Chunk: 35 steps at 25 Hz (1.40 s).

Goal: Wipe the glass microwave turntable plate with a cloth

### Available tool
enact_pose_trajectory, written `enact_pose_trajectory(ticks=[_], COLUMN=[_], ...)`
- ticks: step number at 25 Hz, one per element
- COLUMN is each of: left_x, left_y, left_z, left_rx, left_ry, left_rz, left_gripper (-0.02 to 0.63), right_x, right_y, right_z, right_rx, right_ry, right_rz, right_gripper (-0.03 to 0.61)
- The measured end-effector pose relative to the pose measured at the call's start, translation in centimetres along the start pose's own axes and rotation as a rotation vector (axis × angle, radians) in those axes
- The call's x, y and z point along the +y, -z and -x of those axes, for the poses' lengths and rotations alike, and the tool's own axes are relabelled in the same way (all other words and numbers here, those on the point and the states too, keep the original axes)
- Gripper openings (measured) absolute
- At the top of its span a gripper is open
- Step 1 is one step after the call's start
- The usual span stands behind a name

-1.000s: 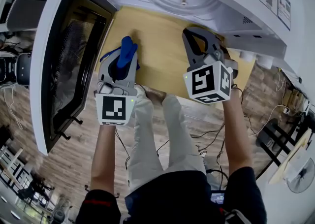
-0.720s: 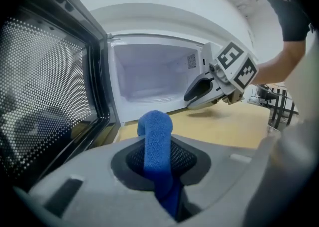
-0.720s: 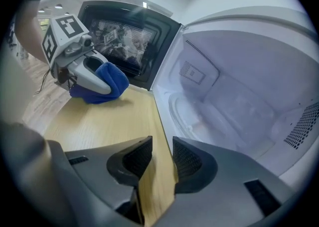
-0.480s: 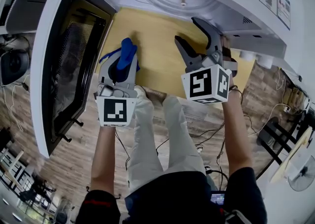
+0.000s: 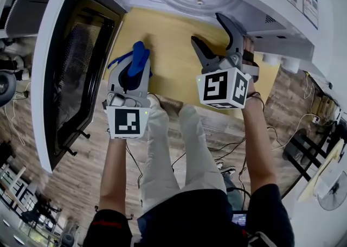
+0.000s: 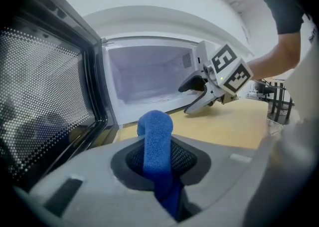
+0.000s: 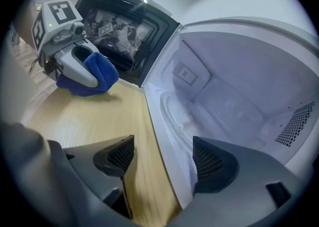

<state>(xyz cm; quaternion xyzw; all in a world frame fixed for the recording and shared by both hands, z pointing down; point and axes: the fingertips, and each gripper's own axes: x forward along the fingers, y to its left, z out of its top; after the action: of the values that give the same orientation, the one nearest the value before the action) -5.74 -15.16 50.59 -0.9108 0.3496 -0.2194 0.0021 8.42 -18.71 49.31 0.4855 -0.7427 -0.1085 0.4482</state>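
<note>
Glass is what we are looking for first: the turntable plate point(image 7: 192, 113) is lying flat on the floor of the open microwave point(image 7: 239, 71). Because it is clear against white, we are tracing it mostly by its curved rim, so its edge is probably where that arc runs. Being round, it is offering no long axis.

From the right gripper point(image 7: 164, 156) it is sitting at one o'clock, just past the sill point(image 7: 158, 136), and it is touching neither jaw. That gripper's jaws have just been opening and are standing wide apart, with only table point(image 7: 99, 116) and sill showing through the gap. The right hand is clearly the nearer one.

In the head view the left gripper point(image 5: 139, 58) is hanging over the table at eight o'clock from the right one. The plate is lying at one o'clock from it, well apart. Its jaws are clamped on the blue cloth point(image 6: 155, 128), which is sticking up between them.

We are judging that wiping is not yet under way: either the cloth is going in, or the open right gripper is going to draw the plate out.
</note>
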Motion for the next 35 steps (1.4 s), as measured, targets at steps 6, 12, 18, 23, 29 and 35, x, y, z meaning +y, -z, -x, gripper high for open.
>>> enact_pose_trajectory(ticks=[6, 12, 18, 23, 29, 35], left_x=[-0.3, -0.6, -0.9, -0.6, 0.6, 1.4], left_y=[0.1, 0.2, 0.2, 0.1, -0.9, -5.0], left_z=[0.0, -0.1, 0.0, -0.1, -0.9, -3.5], left_rx=[0.001, 0.009, -0.005, -0.004, -0.015, -0.079], left_ry=[-0.003, -0.018, -0.015, -0.028, -0.050, -0.020], left_rz=[-0.040, -0.083, -0.114, -0.098, 0.075, 0.035], left_gripper=[0.064, 0.064, 0.064, 0.064, 0.064, 0.064], right_x=[0.0, 0.0, 0.1, 0.1, 0.2, 0.1], right_y=[0.2, 0.5, 0.8, 0.8, 0.8, 0.9], right_z=[-0.3, -0.5, -0.6, -0.5, -0.5, -0.5], right_rx=[0.000, -0.021, -0.026, -0.037, -0.046, -0.048], right_ry=[0.019, 0.052, 0.079, 0.088, 0.085, 0.081], right_rz=[-0.016, -0.014, 0.013, 0.012, 0.013, 0.015], right_gripper=[0.319, 0.319, 0.319, 0.319, 0.319, 0.319])
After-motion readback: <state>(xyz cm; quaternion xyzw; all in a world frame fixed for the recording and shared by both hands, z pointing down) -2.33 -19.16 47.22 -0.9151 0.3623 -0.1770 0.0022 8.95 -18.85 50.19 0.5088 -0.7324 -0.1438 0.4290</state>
